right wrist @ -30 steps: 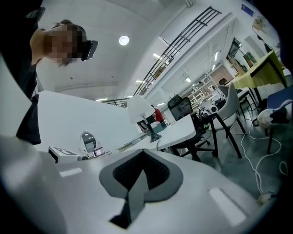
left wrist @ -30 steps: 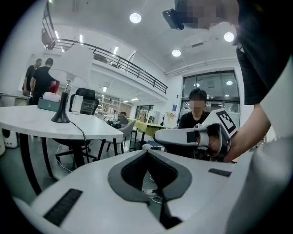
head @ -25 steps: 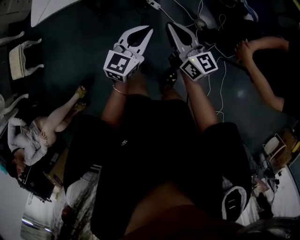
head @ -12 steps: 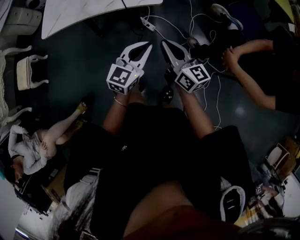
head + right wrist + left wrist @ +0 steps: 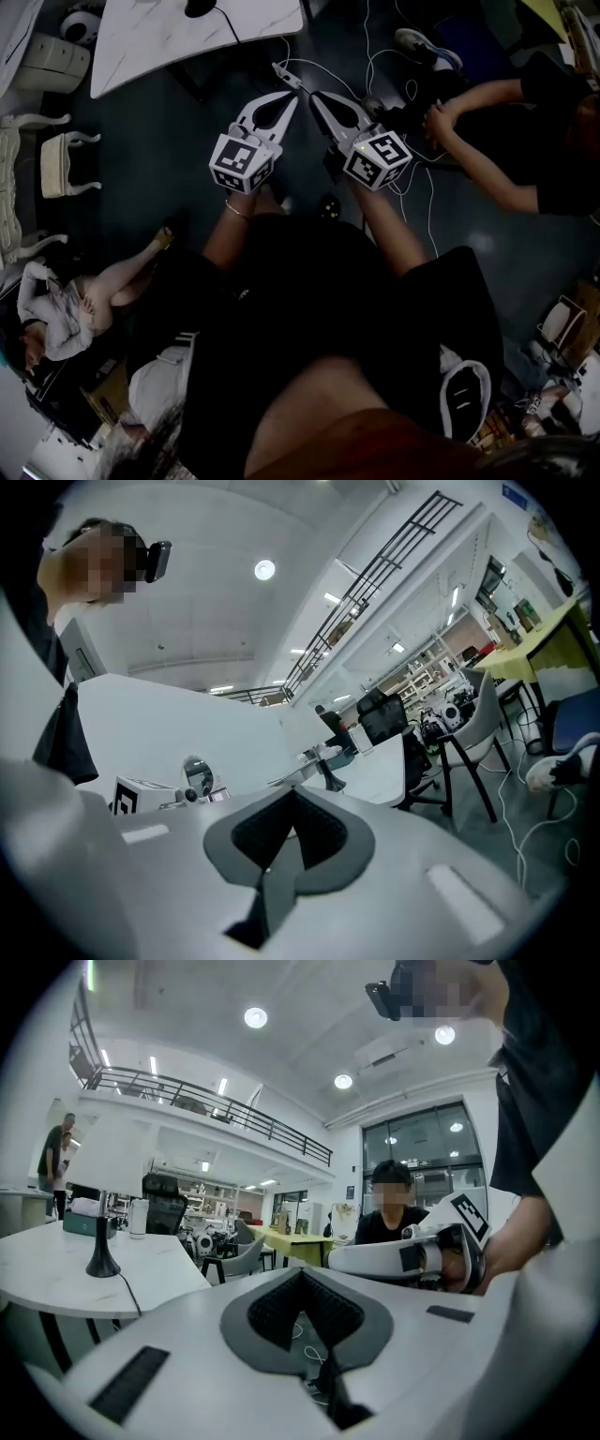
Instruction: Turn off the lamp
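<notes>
The white left gripper has its jaws pressed together with nothing between them; its own view shows the dark ribbed pads meeting at a point. The white right gripper is likewise closed and empty, pads meeting in its own view. From the head view, both are held out in front of the person's dark-clothed body on bare forearms. They lie side by side and roughly level, marker cubes nearest the body. The tips angle in toward each other, near but apart, and aim at the table edge.

The head view shows only the black round base of the lamp, at the top of the frame with a black cord trailing off it. The left gripper view shows the whole lamp: a white boxy shade on a thin stem over a black cone foot. It stands on the white marble-patterned tabletop, well apart from both grippers. That view also catches the right gripper alongside. A seated person in a black top is beyond it.

The floor is dark grey, with white cables strewn across it. The room is a tall white hall with a black-railed mezzanine and round ceiling lights.
</notes>
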Demonstrator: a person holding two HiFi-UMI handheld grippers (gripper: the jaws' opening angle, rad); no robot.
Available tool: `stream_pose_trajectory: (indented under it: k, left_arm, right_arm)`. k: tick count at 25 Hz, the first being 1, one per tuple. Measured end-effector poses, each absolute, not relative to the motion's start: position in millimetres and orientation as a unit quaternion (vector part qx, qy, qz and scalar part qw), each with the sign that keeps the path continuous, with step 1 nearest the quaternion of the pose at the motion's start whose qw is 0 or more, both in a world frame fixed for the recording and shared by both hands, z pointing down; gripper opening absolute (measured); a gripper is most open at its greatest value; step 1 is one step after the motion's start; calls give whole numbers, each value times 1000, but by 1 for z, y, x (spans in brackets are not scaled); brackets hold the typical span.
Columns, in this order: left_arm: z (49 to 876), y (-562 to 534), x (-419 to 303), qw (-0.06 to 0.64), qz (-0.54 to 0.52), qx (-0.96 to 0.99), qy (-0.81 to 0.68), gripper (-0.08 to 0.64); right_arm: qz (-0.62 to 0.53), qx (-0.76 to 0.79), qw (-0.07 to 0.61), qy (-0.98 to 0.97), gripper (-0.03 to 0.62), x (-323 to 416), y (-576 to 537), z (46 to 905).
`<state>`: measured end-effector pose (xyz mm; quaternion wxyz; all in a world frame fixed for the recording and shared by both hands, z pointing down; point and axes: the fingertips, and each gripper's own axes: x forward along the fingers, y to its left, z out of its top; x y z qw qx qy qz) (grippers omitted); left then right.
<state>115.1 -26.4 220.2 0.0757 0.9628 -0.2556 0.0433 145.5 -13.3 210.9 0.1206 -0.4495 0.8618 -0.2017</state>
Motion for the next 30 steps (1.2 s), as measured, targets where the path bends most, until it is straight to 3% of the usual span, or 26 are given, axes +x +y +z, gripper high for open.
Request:
stream_pose_trajectory:
  k: [8,30]
  left_arm:
    - [198,-19,104,49,44,964,-257,6]
    - [201,-7,88,59,46,956,-284,6]
  right_arm:
    - [-198,-455,119,860,0,137,-6,199]
    - [-210,-413,127,877,0,119,3,197]
